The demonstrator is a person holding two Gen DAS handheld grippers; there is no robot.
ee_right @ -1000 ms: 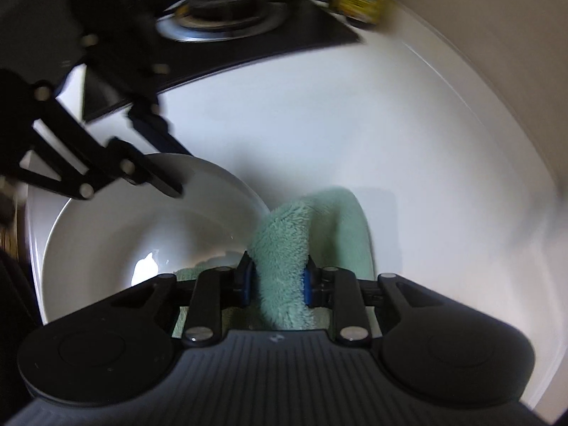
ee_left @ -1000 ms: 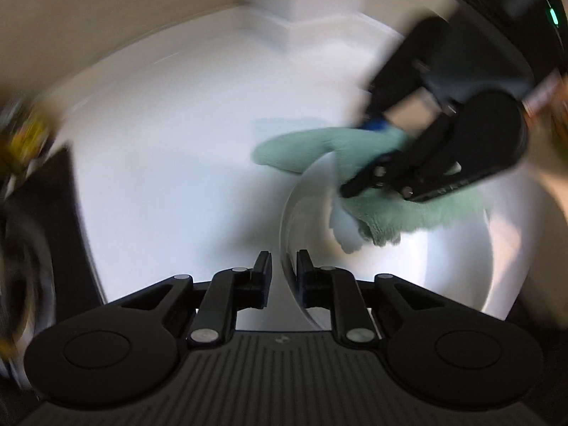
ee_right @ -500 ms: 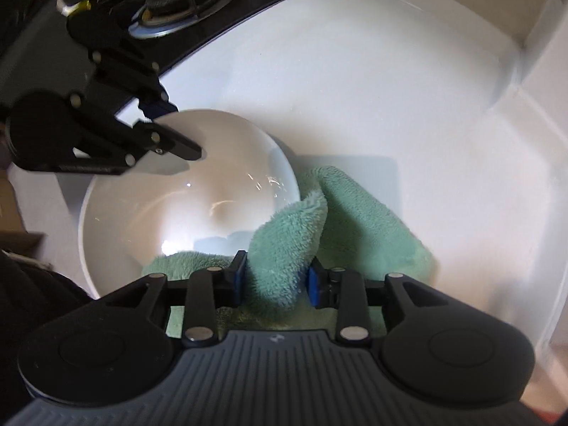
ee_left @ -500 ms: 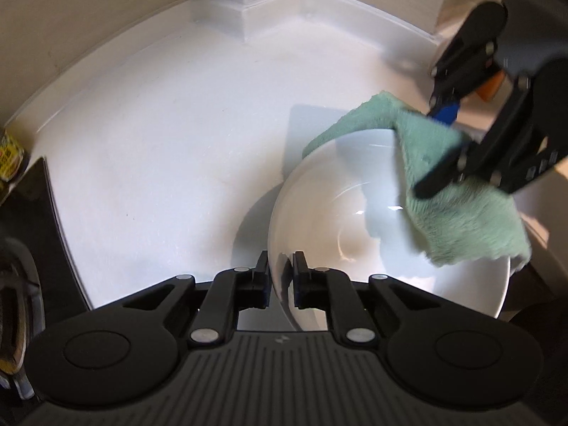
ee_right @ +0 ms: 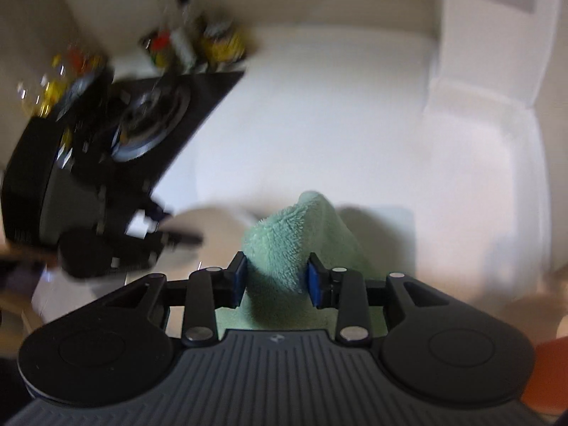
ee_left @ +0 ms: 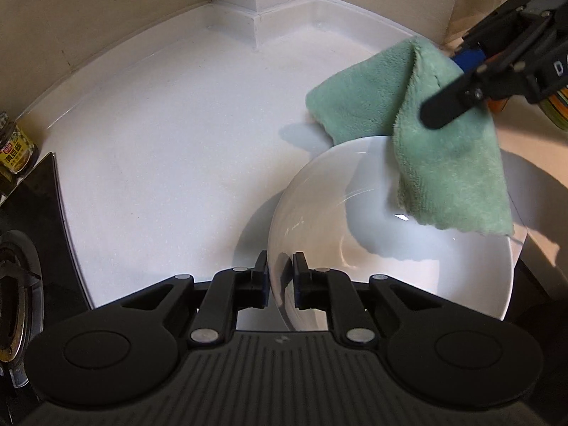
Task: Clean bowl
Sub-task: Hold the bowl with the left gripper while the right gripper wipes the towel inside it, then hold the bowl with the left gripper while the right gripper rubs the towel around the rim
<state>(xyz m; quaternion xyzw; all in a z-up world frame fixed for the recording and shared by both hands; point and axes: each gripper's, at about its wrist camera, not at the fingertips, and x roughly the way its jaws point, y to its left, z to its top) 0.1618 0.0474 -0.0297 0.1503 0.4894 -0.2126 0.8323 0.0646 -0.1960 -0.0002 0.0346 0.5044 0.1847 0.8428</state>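
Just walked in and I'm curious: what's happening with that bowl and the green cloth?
A person is cleaning a white bowl with two hand-held tongs. The left tongs pinch the bowl's near rim, holding it over the white counter. The right tongs grip a green cloth, which hangs over the bowl's far rim. A stove burner sits off to the left.

Countertop [ee_left: 184,135] open; jar [ee_left: 16,149], stove [ee_left: 25,248], perhaps bottles [ee_right: 198,42] leftward

**A home kitchen corner**

A white countertop [ee_left: 184,135] is running into a tiled corner, a black gas hob [ee_right: 149,120] with a burner is sitting at its edge, and condiment jars and bottles [ee_right: 198,46] are standing against the wall behind it.
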